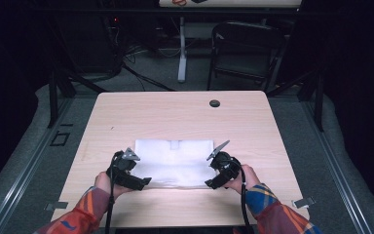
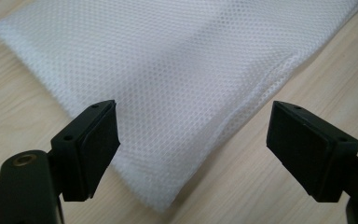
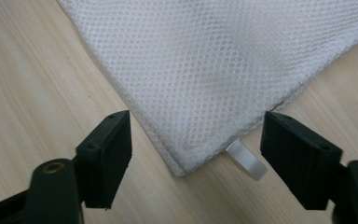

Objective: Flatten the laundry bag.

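step: we fold mesh cloth [image 1: 174,161], flat on surface [image 1: 185,112] near front edge | left hand-held gripper [image 2: 193,140] and right hand-held gripper [image 3: 196,149]: jaws wide, empty, over near corners | tip: pinch both layers at corners, lift evenly

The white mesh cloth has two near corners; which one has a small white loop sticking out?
The corner at the right hand-held gripper: a white loop protrudes there.

surface: pale wooden table [image 1: 175,109] | on it: white mesh cloth [image 1: 175,161] — flat, near edge
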The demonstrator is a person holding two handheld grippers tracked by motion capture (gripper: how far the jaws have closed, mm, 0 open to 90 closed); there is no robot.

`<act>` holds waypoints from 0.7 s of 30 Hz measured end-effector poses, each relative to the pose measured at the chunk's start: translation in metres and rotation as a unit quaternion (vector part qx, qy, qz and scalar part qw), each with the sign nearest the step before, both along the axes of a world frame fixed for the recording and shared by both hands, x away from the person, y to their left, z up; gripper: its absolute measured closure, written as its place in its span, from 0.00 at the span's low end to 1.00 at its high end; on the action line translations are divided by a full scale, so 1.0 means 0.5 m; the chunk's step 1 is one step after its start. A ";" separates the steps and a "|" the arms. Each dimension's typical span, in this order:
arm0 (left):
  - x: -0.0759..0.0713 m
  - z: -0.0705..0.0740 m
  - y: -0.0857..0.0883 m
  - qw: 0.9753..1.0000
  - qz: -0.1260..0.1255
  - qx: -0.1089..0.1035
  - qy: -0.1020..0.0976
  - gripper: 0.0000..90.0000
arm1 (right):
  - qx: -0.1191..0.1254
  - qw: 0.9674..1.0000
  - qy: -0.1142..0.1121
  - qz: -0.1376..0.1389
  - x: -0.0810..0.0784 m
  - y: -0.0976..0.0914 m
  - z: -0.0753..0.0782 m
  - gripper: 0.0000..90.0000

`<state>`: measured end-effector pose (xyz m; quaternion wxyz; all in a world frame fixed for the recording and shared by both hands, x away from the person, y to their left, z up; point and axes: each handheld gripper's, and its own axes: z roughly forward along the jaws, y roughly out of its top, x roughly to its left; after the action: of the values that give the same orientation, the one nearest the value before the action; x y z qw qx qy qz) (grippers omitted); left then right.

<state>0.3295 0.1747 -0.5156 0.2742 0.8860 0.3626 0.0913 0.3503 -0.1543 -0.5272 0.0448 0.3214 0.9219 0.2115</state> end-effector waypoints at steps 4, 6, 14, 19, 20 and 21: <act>0.008 -0.007 -0.014 1.000 -0.018 0.009 0.008 0.19 | 0.007 1.000 0.003 -0.001 0.000 -0.005 0.005 0.20; 0.009 -0.008 -0.016 1.000 -0.018 0.010 0.006 0.19 | 0.010 1.000 0.001 -0.004 -0.001 -0.005 0.006 0.20; 0.016 -0.023 -0.064 0.997 -0.072 0.030 0.012 0.36 | 0.008 1.000 0.002 -0.008 -0.001 -0.005 0.007 0.20; 0.034 -0.040 -0.096 0.994 -0.101 0.045 0.020 0.39 | -0.002 1.000 0.002 -0.010 0.002 -0.007 0.005 0.23; 0.035 -0.042 -0.097 0.993 -0.103 0.045 0.021 0.40 | 0.002 1.000 0.004 -0.011 0.002 -0.007 0.004 0.23; 0.036 -0.044 -0.099 0.993 -0.107 0.044 0.023 0.43 | 0.003 1.000 0.005 -0.011 0.002 -0.007 0.004 0.24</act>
<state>0.3477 0.1250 -0.5376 0.2352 0.9326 0.2676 0.0570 0.3512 -0.1577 -0.5255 0.0417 0.3329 0.9178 0.2123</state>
